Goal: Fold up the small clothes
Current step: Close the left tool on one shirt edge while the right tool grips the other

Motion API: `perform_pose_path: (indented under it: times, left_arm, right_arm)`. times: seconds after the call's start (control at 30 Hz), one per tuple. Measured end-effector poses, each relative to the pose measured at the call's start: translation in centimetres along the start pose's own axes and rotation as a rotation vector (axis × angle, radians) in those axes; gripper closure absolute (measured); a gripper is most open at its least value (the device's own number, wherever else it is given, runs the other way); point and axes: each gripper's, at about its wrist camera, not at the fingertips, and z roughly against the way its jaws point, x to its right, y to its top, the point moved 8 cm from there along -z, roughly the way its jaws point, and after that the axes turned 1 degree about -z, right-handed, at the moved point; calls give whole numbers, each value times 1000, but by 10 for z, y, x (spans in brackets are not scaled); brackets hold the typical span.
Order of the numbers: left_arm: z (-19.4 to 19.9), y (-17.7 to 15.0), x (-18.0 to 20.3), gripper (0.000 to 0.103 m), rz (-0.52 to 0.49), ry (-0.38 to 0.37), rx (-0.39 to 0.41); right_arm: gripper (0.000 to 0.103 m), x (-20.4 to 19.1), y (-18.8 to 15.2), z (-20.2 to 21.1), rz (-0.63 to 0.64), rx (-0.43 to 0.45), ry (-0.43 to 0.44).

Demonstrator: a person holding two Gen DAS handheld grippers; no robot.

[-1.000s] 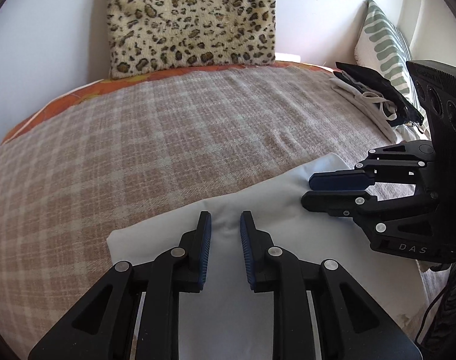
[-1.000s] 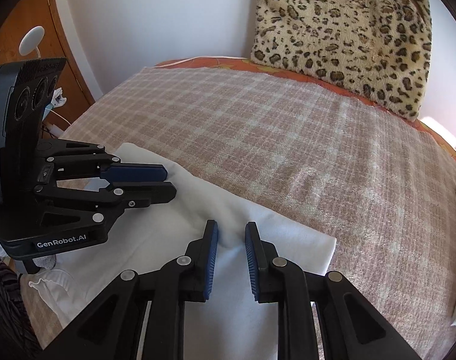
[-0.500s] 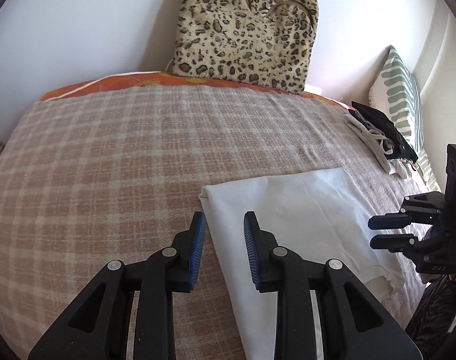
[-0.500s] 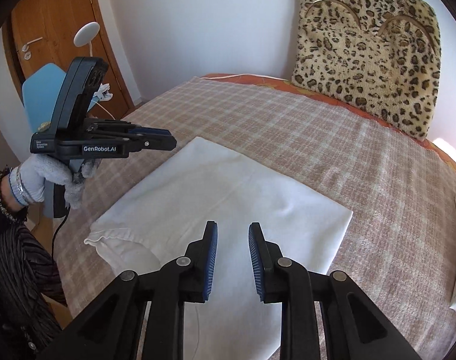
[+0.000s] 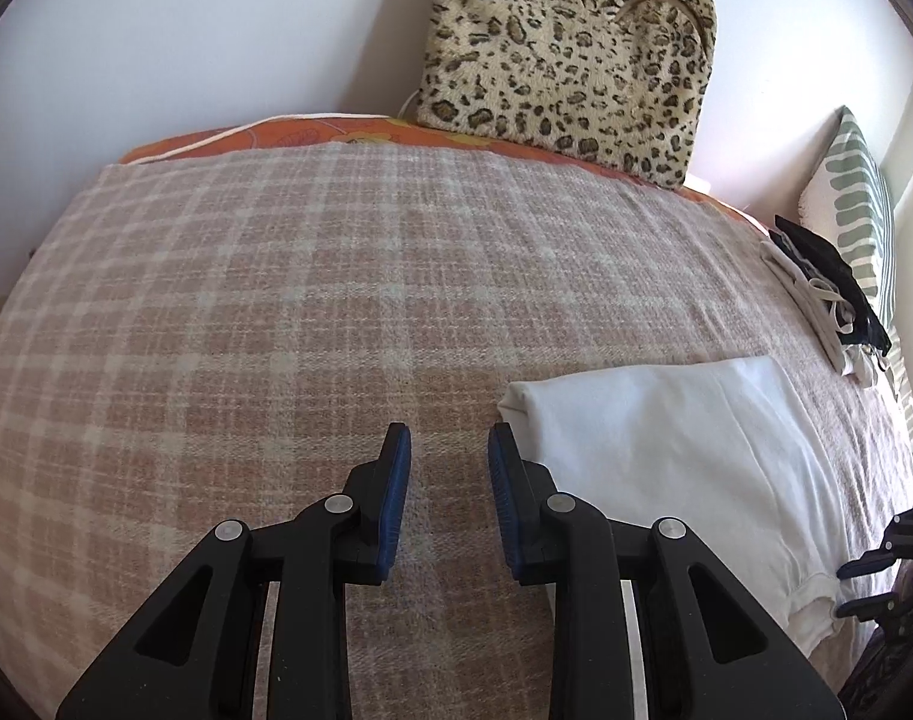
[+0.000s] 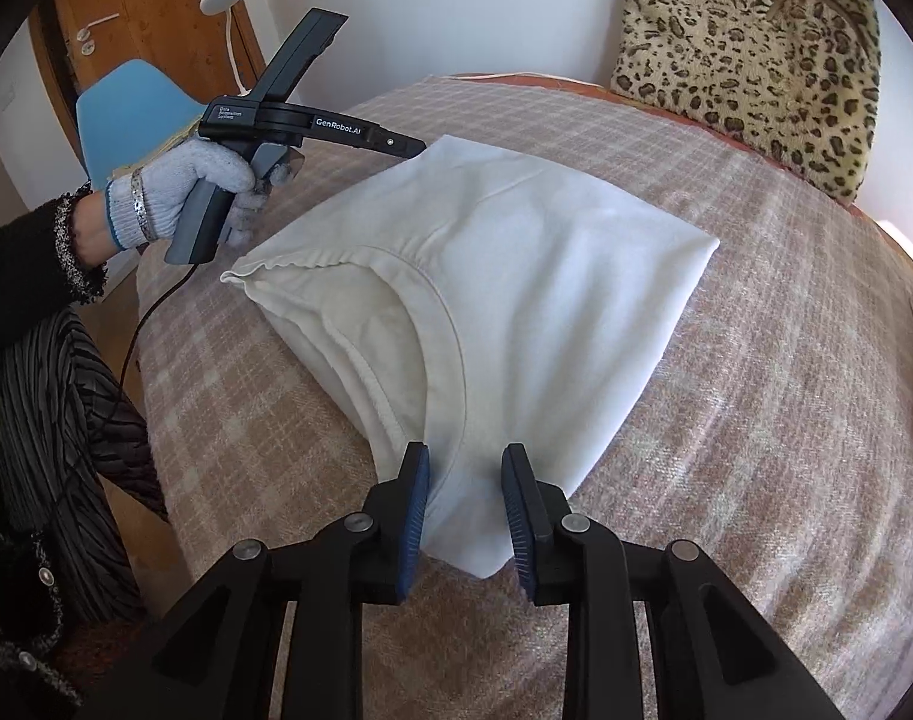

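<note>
Both grippers are spread and hold nothing: the left gripper (image 5: 446, 459) over the plaid blanket (image 5: 276, 312), the right gripper (image 6: 464, 480) above the white underwear (image 6: 516, 276).

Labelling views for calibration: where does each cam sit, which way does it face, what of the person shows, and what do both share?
Left wrist: on the left tool, looking along its open fingers across the plaid blanket toward the leopard cushion; no body shows, only the right tool's tips at the edge.
Right wrist: on the right tool, facing the white garment; the gloved left hand holds the left tool.
Shared: garment, blanket, cushion.
</note>
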Motion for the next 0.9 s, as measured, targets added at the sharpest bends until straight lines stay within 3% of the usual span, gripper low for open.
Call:
perform_pose_path:
  times: [0.03, 0.13, 0.27, 0.37, 0.5, 0.67, 0.77, 0.9]
  left_arm:
    - [2, 3, 2, 78, 7, -14, 9]
    - [9, 11, 8, 48, 54, -99, 33]
    - [5, 15, 7, 48, 197, -240, 13]
    - [-4, 12, 3, 47, 291, -310, -25]
    - [-16, 5, 2, 47, 339, -348, -77]
    - [-16, 7, -1, 47, 357, -385, -79]
    - [-17, 7, -1, 47, 360, -407, -80]
    - [-20, 9, -2, 48, 371, -434, -57]
  right_arm:
    - [74, 4, -2, 5, -23, 9, 11]
    - [64, 19, -7, 18, -132, 50, 47]
    - [52, 43, -14, 22, -325, 87, 122]
    - [50, 59, -19, 19, -500, 100, 239]
    - [50, 67, -36, 17, -677, 110, 388]
    - [52, 58, -40, 17, -712, 97, 470]
    - [58, 54, -41, 15, -709, 82, 454]
    - [64, 51, -39, 12, -722, 79, 496]
